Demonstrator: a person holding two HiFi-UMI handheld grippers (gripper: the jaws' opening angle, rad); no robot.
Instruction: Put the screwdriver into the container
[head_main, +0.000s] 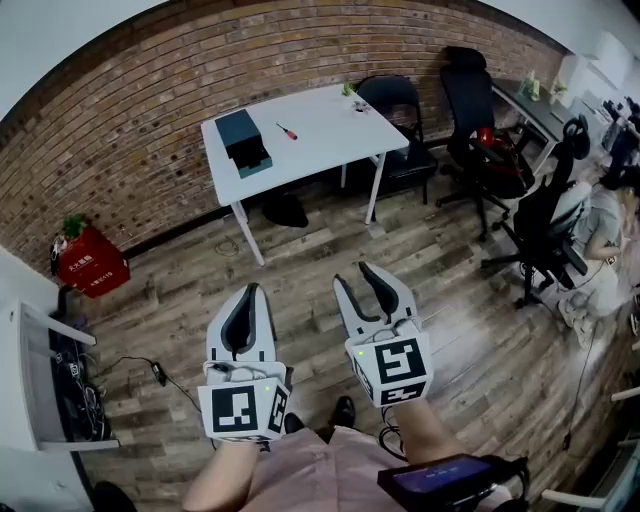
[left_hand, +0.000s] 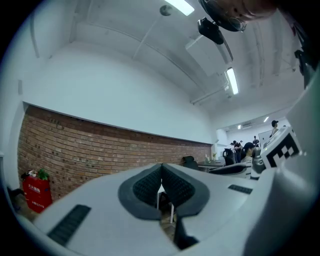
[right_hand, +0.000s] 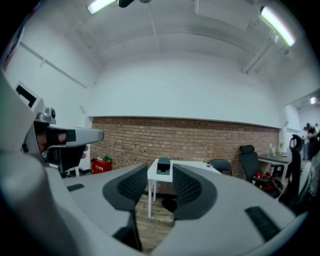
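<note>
Both grippers hang low over the wood floor (head_main: 470, 330), well away from the white table (head_main: 330, 125) that stands by the brick wall (head_main: 130, 130). The left gripper (head_main: 250, 292) has its fingers pressed together with nothing between them. The right gripper (head_main: 353, 275) has its fingers spread wide and holds nothing; in the right gripper view you just see the far-off table and the box on it through the gap.

The screwdriver (head_main: 287, 131), red handle, lies flat on the tabletop. It's near the dark teal container (head_main: 243, 140), to its right in the head view, and not touching it. The container sits toward the table's left end.

Other stuff: a red box (head_main: 90, 265) on the floor off to the left, black office chairs (head_main: 400, 105) past the table, and a person (head_main: 600, 235) sitting at the far right.
</note>
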